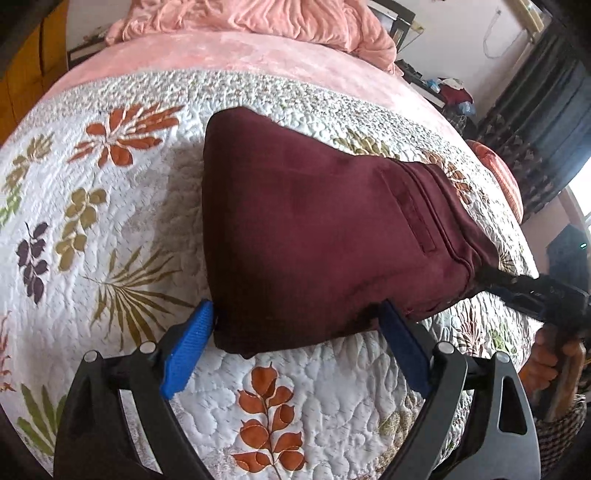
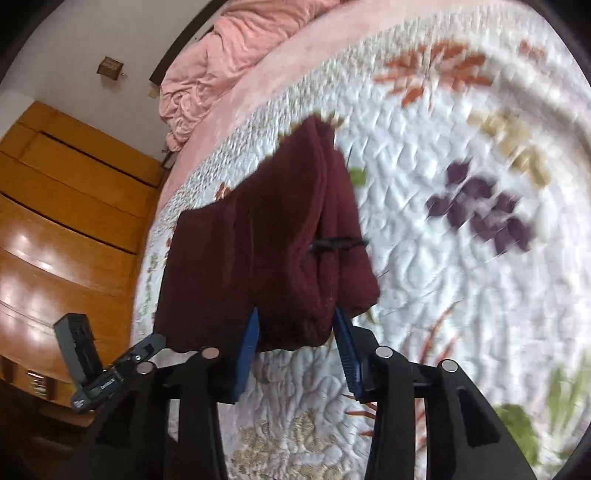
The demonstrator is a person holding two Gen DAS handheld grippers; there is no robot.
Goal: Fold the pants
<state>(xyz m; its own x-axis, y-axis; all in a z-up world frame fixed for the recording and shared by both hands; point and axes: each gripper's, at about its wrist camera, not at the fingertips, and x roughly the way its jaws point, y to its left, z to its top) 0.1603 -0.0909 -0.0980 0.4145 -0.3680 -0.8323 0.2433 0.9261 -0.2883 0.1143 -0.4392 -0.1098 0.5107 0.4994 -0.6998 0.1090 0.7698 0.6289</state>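
The maroon pants (image 1: 314, 229) lie folded into a compact bundle on the floral quilt (image 1: 110, 206), waistband and pocket toward the right. My left gripper (image 1: 299, 317) is open, its blue pads (image 1: 188, 350) straddling the near folded corner. The right gripper shows at the right edge in the left wrist view (image 1: 484, 275), clamped on the waistband end. In the right wrist view the right gripper (image 2: 295, 325) is shut on the thick folded edge of the pants (image 2: 258, 258), which hang lifted and tilted above the quilt; a black drawstring (image 2: 340, 243) dangles.
A crumpled pink blanket (image 1: 258, 18) lies at the head of the bed over a pink sheet. Wooden wardrobe doors (image 2: 62, 221) stand beside the bed. A cluttered bedside table (image 1: 443, 88) and dark curtain (image 1: 546, 118) are at the right.
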